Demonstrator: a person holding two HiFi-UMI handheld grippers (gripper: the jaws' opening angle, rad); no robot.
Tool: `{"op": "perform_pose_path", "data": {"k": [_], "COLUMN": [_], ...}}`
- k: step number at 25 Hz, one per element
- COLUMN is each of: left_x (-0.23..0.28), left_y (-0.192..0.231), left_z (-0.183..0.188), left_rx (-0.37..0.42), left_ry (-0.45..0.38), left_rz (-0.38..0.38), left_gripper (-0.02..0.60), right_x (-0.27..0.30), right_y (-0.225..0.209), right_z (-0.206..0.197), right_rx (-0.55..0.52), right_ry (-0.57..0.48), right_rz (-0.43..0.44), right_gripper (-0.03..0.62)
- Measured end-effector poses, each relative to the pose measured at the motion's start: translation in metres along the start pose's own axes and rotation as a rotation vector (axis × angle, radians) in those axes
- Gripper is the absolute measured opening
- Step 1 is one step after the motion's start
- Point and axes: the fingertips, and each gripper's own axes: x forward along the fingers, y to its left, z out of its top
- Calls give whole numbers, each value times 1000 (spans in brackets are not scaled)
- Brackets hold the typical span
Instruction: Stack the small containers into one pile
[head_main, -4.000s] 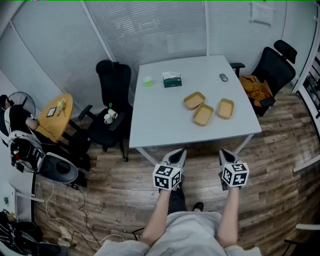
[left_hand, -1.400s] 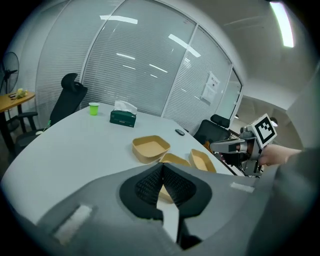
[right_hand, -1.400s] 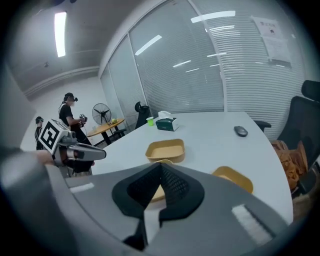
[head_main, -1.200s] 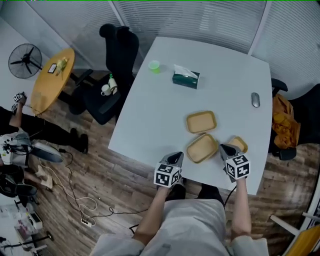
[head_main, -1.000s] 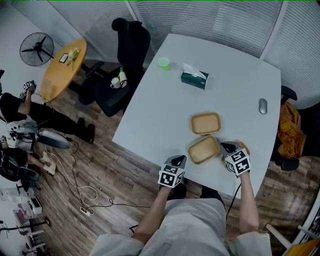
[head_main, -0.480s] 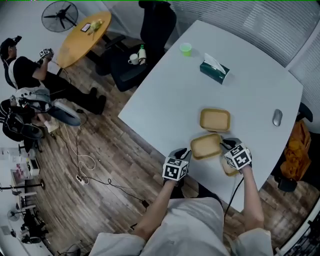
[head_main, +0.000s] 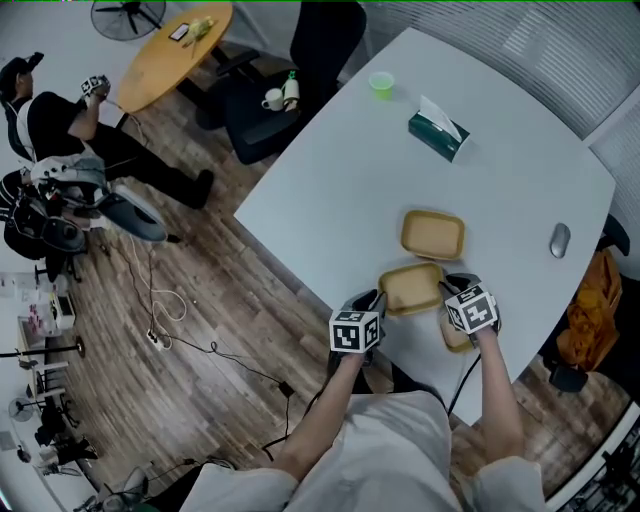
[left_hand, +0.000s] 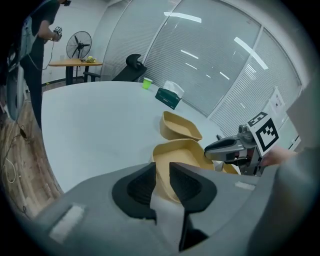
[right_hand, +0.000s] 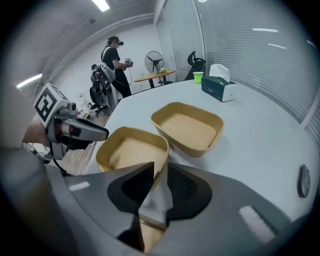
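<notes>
Three shallow tan containers sit on the white table (head_main: 480, 180). The far container (head_main: 433, 234) (left_hand: 179, 126) (right_hand: 187, 127) stands alone. My left gripper (head_main: 373, 300) (left_hand: 162, 167) is at the near left rim of the middle container (head_main: 410, 288) (left_hand: 182, 152) (right_hand: 131, 150). Its jaws are opening, with the rim at their tips. My right gripper (head_main: 450, 286) (right_hand: 161, 170) is at that container's right side, jaws opening, nothing pressed between them. It hangs over the third container (head_main: 456, 336) (right_hand: 145, 237), which is mostly hidden.
A green tissue box (head_main: 438, 135), a green cup (head_main: 381, 84) and a mouse (head_main: 560, 240) lie farther back on the table. The table's near edge is right under my grippers. A black chair (head_main: 290, 60), a round wooden table (head_main: 170, 55) and a person (head_main: 40, 110) are off left.
I have come from well back on the floor up to the table. Both grippers have reached the middle container, one on each side, and their jaws have spread.
</notes>
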Motion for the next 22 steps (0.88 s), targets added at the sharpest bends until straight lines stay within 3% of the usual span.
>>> {"op": "perform_pose_path", "data": {"k": [9,14,22], "left_x": [5,4,13], "left_y": [1,11,9], "left_z": [-1,-4,-6], "left_rx": [-2,9,-34], "left_ry": [7,28,41], "left_rz": [6,59,33], "left_gripper": [87,89,58], "right_x": [-1,0,-1], "right_y": [2,7,5], "right_z": [-5,-8,-8], "right_rx": [105,157,196], "right_ry": [13,5,7], "right_rz": [-39,-51,-75], "right_gripper": [54,54,44]}}
